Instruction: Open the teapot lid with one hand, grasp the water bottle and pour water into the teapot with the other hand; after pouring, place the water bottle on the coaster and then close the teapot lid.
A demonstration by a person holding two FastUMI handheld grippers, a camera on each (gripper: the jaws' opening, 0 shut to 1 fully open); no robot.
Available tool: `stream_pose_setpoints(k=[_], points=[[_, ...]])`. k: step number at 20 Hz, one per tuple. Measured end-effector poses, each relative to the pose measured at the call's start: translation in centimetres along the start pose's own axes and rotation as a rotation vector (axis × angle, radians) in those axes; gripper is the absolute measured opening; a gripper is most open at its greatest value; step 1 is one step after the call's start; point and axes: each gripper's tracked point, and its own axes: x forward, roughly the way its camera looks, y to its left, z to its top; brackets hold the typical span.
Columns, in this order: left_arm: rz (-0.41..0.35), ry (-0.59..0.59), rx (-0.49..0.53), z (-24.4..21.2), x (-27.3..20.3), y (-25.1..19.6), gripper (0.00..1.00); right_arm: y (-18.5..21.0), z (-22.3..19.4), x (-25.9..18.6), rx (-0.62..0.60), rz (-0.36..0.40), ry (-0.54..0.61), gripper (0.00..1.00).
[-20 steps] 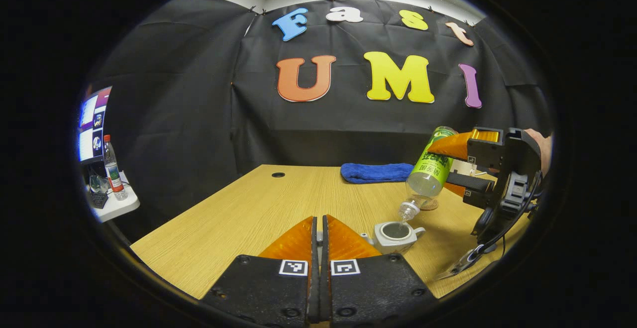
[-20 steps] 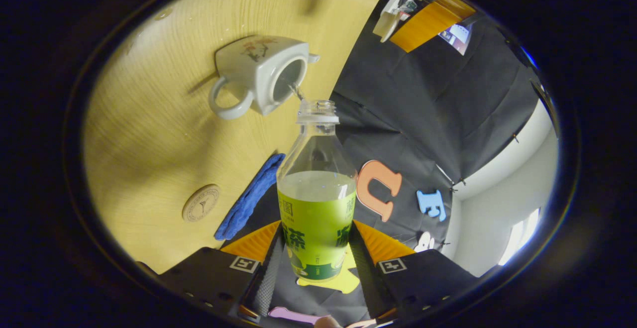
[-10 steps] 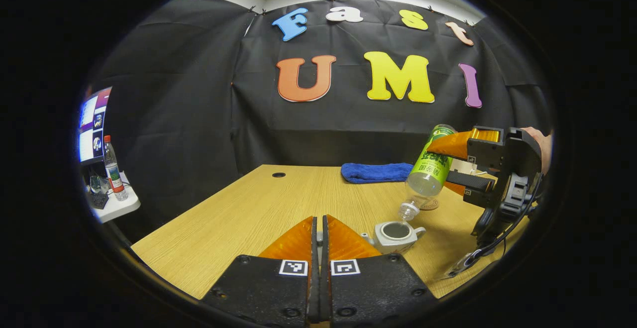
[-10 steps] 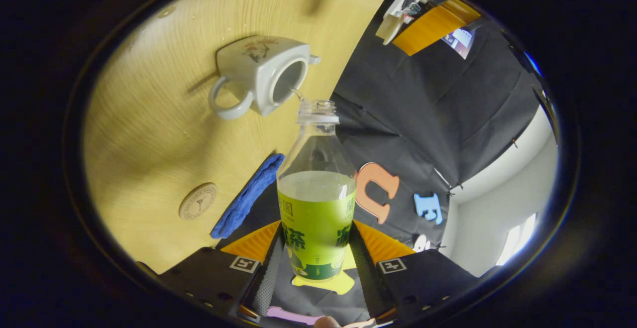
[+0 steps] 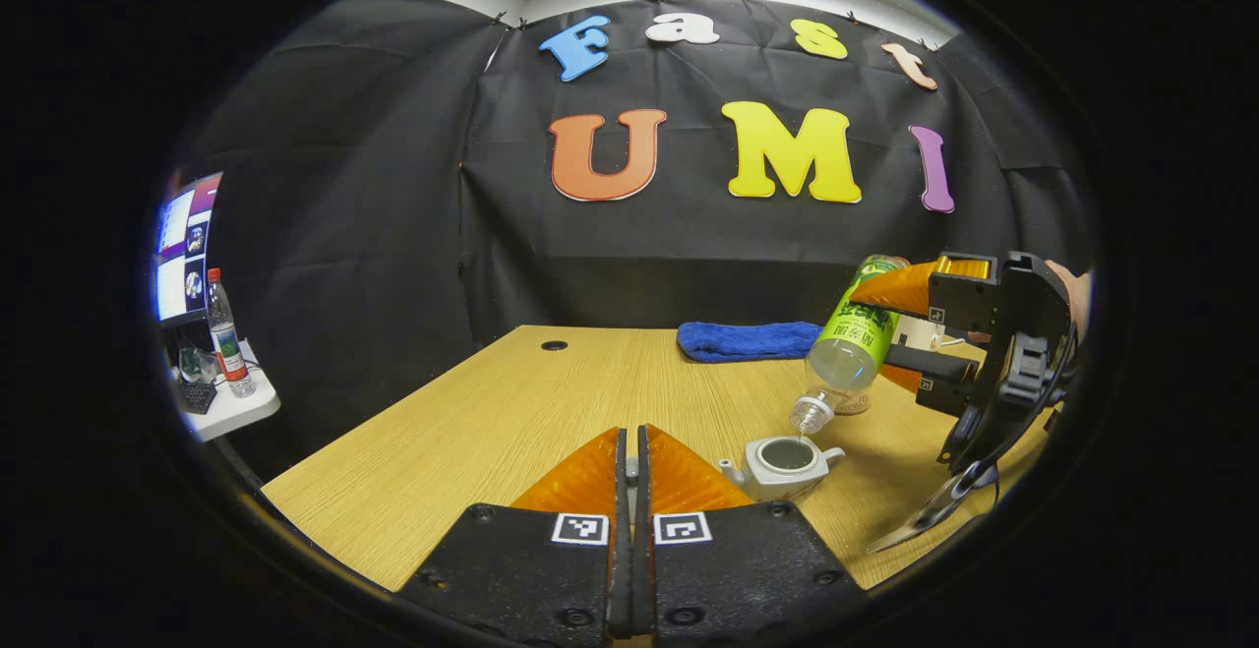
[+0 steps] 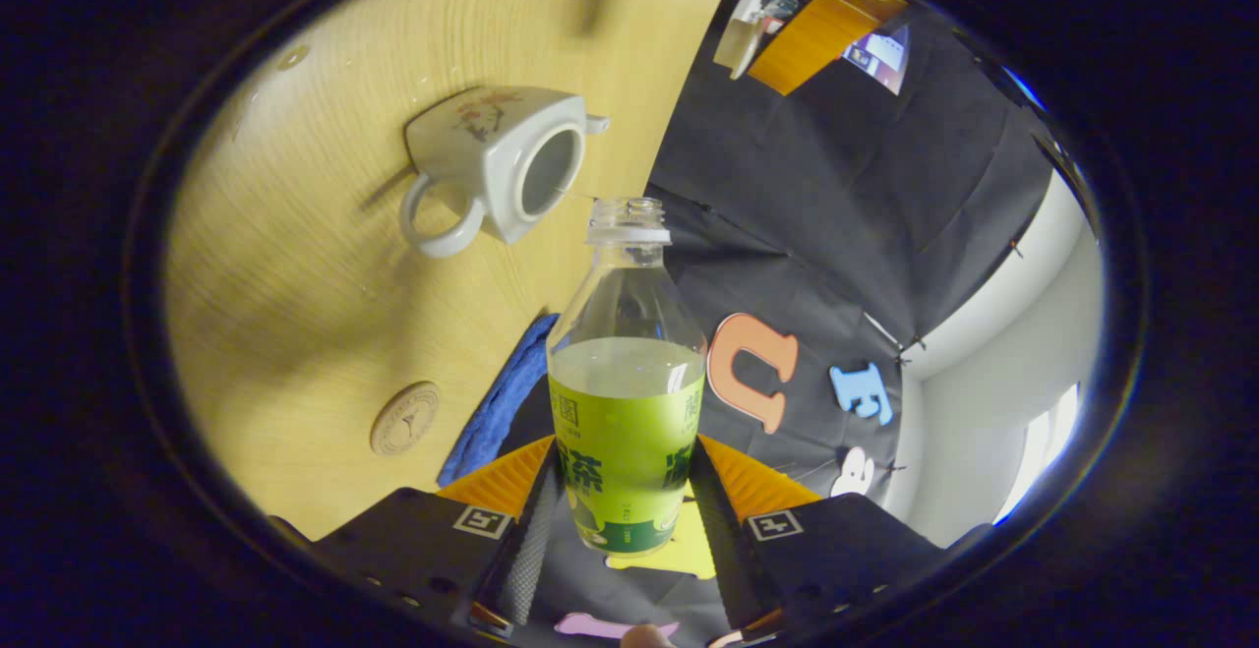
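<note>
The teapot (image 5: 782, 464) stands open-topped on the wooden table (image 5: 511, 402), its lid not made out. The water bottle (image 5: 851, 343) is held tilted neck-down just above and to the teapot's handle side, its uncapped mouth close over the opening; in the right gripper view a thin thread of water can be made out between the bottle's mouth (image 6: 627, 210) and the pot's rim (image 6: 547, 172). The bottle is pinched across its green label by the right gripper (image 6: 624, 515), both fingers pressed to its sides. The left gripper (image 5: 634, 476) is seen with its fingers pressed together near the pot; whether the lid's knob is caught between them cannot be told.

For the pour to be done well, the mouth is best kept centred over the opening and low, and the tilt eased gently so that no water is spilled down the pot's wall. The round coaster (image 6: 404, 418) lies past the pot beside the blue towel (image 5: 746, 340), ready for the bottle afterwards.
</note>
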Motion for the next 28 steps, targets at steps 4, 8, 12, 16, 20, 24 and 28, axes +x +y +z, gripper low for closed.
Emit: stream_pose_setpoints(k=[4,8,12,16,20,24,28], points=[[0.005,0.002,-0.002,0.0,0.1,-0.1,0.03,0.3,0.5,-0.7,0.244,0.04,-0.01,0.73],[-0.004,-0.006,0.003,0.4,-0.1,-0.6,0.03,-0.6,-0.3,-1.4,0.613,0.051,-0.011,0.72],[-0.039,-0.028,0.008,1.3,-0.4,-2.4,0.03,-1.8,-3.4,-1.7,1.04,0.039,0.045,0.71],[-0.084,-0.046,0.004,2.1,-0.6,-4.3,0.03,-2.0,-6.5,-0.5,1.548,0.028,0.08,0.71],[-0.093,-0.055,0.016,2.4,-0.8,-4.8,0.03,0.2,-7.7,2.7,1.857,0.064,0.129,0.72],[-0.086,-0.057,0.025,2.6,-0.8,-4.7,0.03,4.4,-7.1,5.3,1.927,0.135,0.187,0.72],[-0.079,-0.064,0.022,2.7,-0.9,-4.3,0.03,7.6,-6.9,6.3,1.945,0.187,0.262,0.72]])
